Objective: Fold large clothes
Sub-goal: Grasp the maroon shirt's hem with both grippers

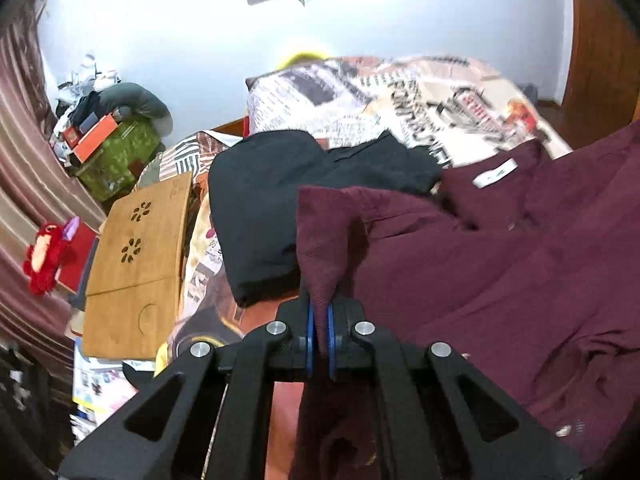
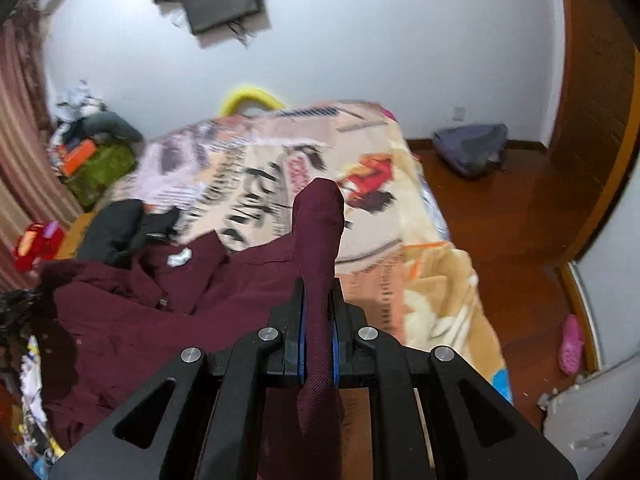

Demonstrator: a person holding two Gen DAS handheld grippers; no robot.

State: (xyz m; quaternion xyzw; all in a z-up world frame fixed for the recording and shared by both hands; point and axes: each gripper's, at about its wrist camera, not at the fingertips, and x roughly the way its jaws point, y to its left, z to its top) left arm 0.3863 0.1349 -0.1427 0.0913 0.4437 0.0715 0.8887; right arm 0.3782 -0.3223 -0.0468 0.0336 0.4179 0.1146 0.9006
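Pinching folds of the maroon shirt (image 1: pixel 500 248), the left tongs (image 1: pixel 319 332) and right tongs (image 2: pixel 318 320) were both clenched on it; the shirt spread right of centre in the left view, over the bed (image 2: pixel 400 240).

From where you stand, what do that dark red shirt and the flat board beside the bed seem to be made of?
The maroon shirt looks like thin woven fabric, matte: fine diagonal ribbing shows and it drapes softly. The lap desk looks like bamboo or light wood, smooth finish: golden grain, with cut-out flower slots.
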